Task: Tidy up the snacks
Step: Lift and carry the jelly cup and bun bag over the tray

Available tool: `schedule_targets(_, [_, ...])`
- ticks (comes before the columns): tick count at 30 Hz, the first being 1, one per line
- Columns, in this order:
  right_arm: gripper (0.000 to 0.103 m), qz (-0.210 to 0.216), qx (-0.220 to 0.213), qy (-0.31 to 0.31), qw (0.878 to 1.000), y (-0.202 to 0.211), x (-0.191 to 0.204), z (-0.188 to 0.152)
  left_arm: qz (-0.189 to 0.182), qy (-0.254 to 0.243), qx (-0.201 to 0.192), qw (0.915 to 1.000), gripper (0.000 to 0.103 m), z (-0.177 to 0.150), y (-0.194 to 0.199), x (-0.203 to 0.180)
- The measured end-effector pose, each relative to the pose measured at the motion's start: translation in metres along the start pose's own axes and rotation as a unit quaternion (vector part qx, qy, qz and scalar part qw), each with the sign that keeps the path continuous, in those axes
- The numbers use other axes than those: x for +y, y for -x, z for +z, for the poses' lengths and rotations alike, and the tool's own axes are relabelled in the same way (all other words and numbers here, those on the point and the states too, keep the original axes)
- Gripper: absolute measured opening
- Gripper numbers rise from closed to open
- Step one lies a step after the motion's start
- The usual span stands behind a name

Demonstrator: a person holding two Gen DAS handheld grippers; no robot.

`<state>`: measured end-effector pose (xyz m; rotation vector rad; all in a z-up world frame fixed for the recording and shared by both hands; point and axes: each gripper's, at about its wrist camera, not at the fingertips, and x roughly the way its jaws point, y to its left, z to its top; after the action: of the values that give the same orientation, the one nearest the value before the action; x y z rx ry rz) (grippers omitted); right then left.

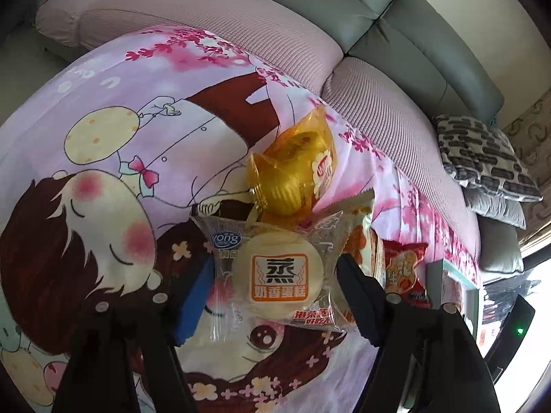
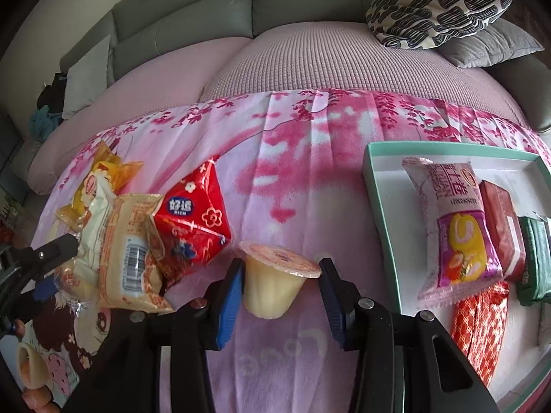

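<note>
Blue pads on the right gripper (image 2: 279, 284) sit close around a pale yellow jelly cup (image 2: 275, 277); the left pad presses its side, the right finger meets the foil rim, so that cup looks held, just above the pink cartoon blanket (image 2: 292, 179). Over on the left gripper (image 1: 275, 285), the jaws stand partly apart with a clear-wrapped steamed cake (image 1: 277, 282) lying between them; the right finger touches the wrapper, the blue left pad stands just off it, so no firm grip there. Behind the cake, a yellow-wrapped cupcake (image 1: 296, 168) rests against the pile, a red snack bag (image 1: 404, 268) beside it. From the right wrist, a red pyramid packet (image 2: 193, 220) sits left of the cup. Off to the right, the green-rimmed tray (image 2: 373, 186) holds a pink roll-cake pack (image 2: 454, 230) and red and green packs. Farther back, a pink sofa cover and a patterned cushion (image 2: 437, 7).
</note>
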<state>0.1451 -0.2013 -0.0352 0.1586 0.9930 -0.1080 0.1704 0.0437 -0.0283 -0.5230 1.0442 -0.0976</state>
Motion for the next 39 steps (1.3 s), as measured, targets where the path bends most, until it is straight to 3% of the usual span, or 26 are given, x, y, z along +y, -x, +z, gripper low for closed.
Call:
schedule_targets(8, [0.046,-0.017,-0.001,0.026,1.0,0.016,0.006,-0.024,0.018,-0.016,0.028,0.9993,0.073,-0.011,-0.014,-0.002])
schedule_targets(19, [0.046,-0.02,-0.006,0.024,1.0,0.038,0.0,-0.038,0.017,-0.011,0.02,0.9996,0.062,-0.012,-0.007,-0.002])
schedule_targets(33, [0.046,0.001,-0.044,0.011,0.999,0.078,-0.011,-0.036,0.034,-0.02,-0.014,0.9991,0.062,-0.015,0.021,-0.012])
schedule_targets(39, [0.046,0.009,-0.057,0.001,0.998,0.091,-0.017,-0.033,0.02,-0.038,-0.037,0.9984,0.062,-0.015,0.039,-0.03])
